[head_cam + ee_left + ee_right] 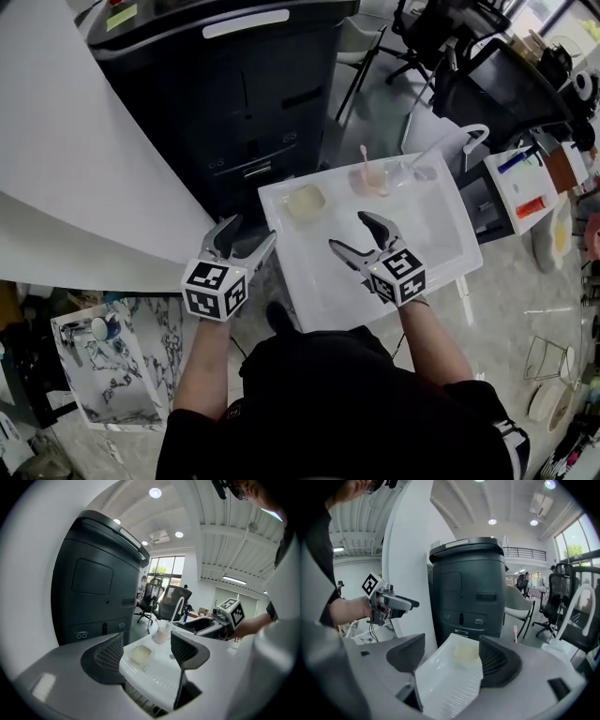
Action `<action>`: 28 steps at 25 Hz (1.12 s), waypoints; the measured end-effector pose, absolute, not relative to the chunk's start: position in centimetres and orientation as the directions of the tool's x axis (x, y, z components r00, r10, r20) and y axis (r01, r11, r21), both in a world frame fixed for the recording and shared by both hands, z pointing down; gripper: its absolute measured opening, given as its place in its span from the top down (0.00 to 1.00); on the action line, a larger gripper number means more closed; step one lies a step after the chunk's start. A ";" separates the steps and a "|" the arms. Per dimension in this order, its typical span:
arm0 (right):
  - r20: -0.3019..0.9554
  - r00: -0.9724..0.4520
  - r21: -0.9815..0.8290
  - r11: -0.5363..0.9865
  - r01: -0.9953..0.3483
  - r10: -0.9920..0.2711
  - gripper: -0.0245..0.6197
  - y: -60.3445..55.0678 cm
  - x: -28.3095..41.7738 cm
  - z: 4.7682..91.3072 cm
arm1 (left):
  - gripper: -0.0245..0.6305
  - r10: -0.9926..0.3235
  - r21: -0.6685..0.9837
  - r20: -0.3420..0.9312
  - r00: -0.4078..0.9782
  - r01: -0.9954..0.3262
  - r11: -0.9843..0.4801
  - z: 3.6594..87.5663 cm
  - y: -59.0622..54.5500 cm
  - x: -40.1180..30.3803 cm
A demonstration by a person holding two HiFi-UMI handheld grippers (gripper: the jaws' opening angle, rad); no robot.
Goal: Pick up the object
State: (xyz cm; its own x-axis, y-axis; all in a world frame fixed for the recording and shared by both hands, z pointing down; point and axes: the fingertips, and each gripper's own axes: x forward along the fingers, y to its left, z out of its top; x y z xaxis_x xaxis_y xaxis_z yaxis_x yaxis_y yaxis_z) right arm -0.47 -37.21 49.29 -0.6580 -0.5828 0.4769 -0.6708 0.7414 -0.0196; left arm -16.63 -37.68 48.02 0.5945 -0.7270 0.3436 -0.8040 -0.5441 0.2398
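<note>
On the white tray (431,234), far edge: three candidates for "the object" (the task does not say which).

1. Pale square dish (305,201), far-left part of the tray, standing free.
2. Pink cup (368,180) with a thin stick upright in it, near the far edge and to the right of the dish.
3. Small clear item (422,172), further right; too small to identify.

Progress: judged not begun. All three items rest on the tray and neither tool touches any of them. Approach, closing and lift all remain.

Left gripper (251,232): held at the tray's near-left corner, aimed toward the far side. In the left gripper view its fingers (108,656) stand wide apart with nothing between them. The dish (140,654) and the cup (161,634) show in the gap, but well beyond the tips.

Right gripper (349,232): hovering over the near-middle of the tray, above bare surface. In the right gripper view its fingers (499,660) are likewise fully spread and hold nothing. The dish (466,651) lies ahead along the line of the jaws, apart from both pads.

Condition note: the right tool looks the better placed for the dish, being already over the tray and pointed at it.
</note>
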 end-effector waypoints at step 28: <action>0.756 -0.618 0.049 0.959 -0.280 -0.218 0.45 -44.0 -5.0 64.6 | 0.49 -0.757 0.320 0.437 0.485 -0.871 -0.373 53.5 -38.5 -16.4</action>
State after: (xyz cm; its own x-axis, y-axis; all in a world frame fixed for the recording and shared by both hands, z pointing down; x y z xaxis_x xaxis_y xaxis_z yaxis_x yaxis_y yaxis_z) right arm -4.99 -44.02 64.60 -0.6176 -0.2185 0.7555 -0.2798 0.9588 0.0485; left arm -16.36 -38.54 53.52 0.4851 -0.7574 0.4370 -0.8709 -0.3731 0.3200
